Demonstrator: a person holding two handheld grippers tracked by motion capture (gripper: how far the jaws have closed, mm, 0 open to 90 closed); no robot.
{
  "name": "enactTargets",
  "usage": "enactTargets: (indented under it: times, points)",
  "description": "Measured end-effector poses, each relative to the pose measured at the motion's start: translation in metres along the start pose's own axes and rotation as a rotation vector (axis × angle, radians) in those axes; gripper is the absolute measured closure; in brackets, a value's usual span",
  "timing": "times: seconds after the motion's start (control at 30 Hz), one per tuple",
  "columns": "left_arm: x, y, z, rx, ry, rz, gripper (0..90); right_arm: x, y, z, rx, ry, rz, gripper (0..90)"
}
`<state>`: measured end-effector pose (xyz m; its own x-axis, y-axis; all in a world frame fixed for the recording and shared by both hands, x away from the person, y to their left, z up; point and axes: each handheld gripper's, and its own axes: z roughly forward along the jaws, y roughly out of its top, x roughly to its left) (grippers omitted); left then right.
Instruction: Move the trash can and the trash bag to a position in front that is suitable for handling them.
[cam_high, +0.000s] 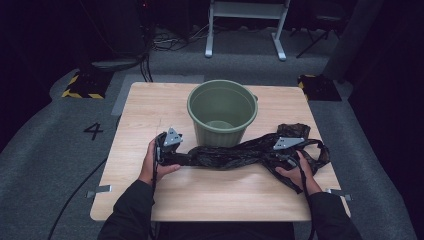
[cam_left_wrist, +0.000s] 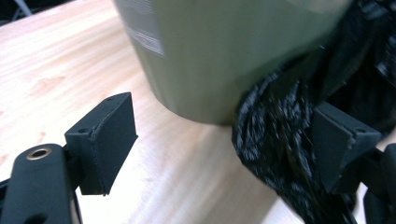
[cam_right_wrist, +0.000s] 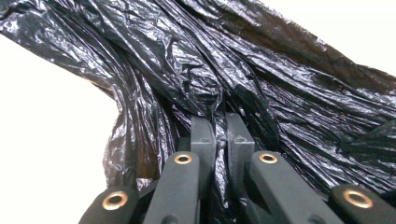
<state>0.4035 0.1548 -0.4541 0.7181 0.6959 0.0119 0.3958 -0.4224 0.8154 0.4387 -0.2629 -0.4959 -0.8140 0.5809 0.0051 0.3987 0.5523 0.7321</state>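
We are working a black bag that is lying stretched across the middle of the table in the high view, just in front of the green bucket at centre. Our right gripper is clenching a bunched fold of the bag at centre right. Our left gripper, at centre left, is standing released, its jaws wide apart, with the bag's end lying against one jaw beside the bucket's base.

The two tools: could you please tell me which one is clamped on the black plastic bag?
The right tool: its jaws pinch a fold of the black plastic bag. The left tool stands wide open, with the bag only against one jaw.
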Motion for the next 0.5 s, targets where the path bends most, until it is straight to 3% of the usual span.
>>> enactTargets:
  times: [0.07,0.1,0.13,0.2,0.27,0.37,0.4,0.47,0.5]
  points:
    - [-0.006,-0.007,0.000,0.077,-0.044,0.010,19.6,-0.004,-0.004,-0.007,0.014,-0.008,-0.005,86.5]
    - [-0.010,-0.010,0.002,0.112,-0.050,0.019,25.1,-0.005,-0.005,-0.008,0.015,-0.006,-0.008,86.2]
    - [-0.010,-0.010,0.002,0.112,-0.050,0.019,25.4,-0.007,-0.006,-0.010,0.020,-0.002,-0.005,85.7]
    - [-0.017,-0.020,0.003,0.184,-0.040,0.062,22.4,-0.009,-0.008,-0.012,0.028,0.006,-0.014,85.2]
    - [-0.017,-0.027,0.001,0.192,-0.046,0.038,21.1,-0.010,-0.010,-0.014,0.026,0.011,-0.017,85.2]
    - [-0.017,-0.032,-0.003,0.183,-0.050,0.020,20.6,-0.010,-0.012,-0.016,0.025,0.019,-0.020,85.2]
    - [-0.016,-0.036,-0.011,0.143,-0.046,0.010,20.6,-0.010,-0.013,-0.017,0.024,0.032,-0.024,85.5]
    - [-0.011,-0.035,-0.022,0.043,-0.031,-0.065,19.5,-0.010,-0.014,-0.018,0.023,0.032,-0.028,86.1]
    - [-0.011,-0.035,-0.022,0.043,-0.031,-0.065,20.5,-0.011,-0.014,-0.018,0.022,0.025,-0.024,86.2]
